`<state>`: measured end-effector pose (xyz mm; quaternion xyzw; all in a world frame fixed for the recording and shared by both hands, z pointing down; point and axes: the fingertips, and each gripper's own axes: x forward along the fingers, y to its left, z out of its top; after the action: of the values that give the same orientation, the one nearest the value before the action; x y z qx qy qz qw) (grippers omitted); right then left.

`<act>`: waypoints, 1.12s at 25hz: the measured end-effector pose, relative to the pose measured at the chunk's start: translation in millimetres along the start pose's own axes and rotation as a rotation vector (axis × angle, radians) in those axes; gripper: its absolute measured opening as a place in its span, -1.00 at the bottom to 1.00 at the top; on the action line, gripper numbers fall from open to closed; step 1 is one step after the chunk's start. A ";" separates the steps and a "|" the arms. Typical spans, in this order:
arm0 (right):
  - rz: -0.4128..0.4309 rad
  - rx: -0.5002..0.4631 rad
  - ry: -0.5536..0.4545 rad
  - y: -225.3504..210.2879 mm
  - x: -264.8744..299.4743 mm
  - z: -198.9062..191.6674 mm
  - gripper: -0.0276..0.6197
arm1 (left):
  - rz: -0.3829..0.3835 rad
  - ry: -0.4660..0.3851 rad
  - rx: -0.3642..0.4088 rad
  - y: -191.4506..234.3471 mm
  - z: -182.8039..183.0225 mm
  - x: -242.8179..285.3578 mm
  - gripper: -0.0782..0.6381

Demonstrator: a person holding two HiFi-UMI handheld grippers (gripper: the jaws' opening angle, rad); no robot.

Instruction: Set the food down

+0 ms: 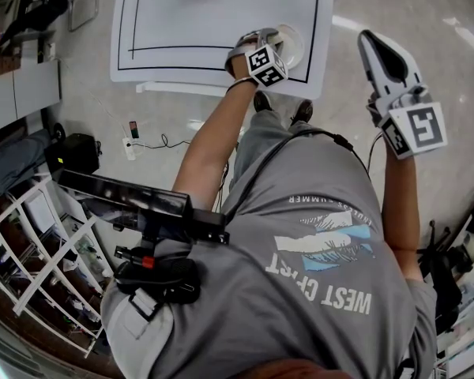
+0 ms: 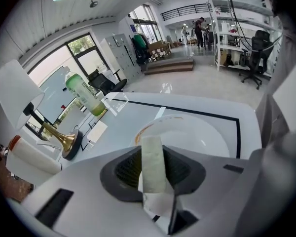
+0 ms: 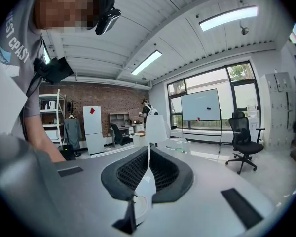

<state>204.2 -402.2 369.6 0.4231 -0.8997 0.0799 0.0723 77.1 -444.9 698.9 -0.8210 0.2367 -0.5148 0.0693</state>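
Observation:
My left gripper (image 1: pixel 270 39) reaches over the near right corner of the white table (image 1: pixel 182 22), right beside a white plate (image 1: pixel 291 44). In the left gripper view its jaws are shut on a pale, greenish-white strip of food (image 2: pixel 152 169), which stands upright between them just short of the plate (image 2: pixel 192 135). My right gripper (image 1: pixel 368 41) hangs off the table's right side, above the floor. In the right gripper view, the right gripper (image 3: pixel 148 169) is shut with nothing in it and points out into the room.
A black line (image 2: pixel 187 110) borders the tabletop. At the table's far left stand a green bottle (image 2: pixel 84 95), a lamp with a brass base (image 2: pixel 64 139) and white shade (image 2: pixel 17 93), and a white roll (image 2: pixel 32 157). A wire shelf (image 1: pixel 39 251) stands on the floor behind me.

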 end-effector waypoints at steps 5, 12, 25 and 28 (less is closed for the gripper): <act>0.003 -0.002 -0.001 0.4 -2.7 -1.1 -0.89 | 0.002 0.006 0.021 -3.7 1.8 0.8 -0.48; 0.000 0.003 -0.010 0.4 -10.0 -2.0 -0.89 | -0.021 0.006 -0.004 -11.1 1.8 -4.0 -0.46; 0.015 0.014 -0.026 9.2 -28.2 -8.1 -0.89 | -0.088 0.001 -0.092 -23.0 6.6 -26.7 -0.19; 0.021 0.017 -0.034 10.9 -34.6 -8.7 -0.89 | -0.083 0.002 -0.096 -24.0 7.5 -34.1 -0.18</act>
<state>218.2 -367.7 370.4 0.4153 -0.9045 0.0810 0.0523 79.2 -409.1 676.3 -0.8320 0.2270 -0.5061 0.0081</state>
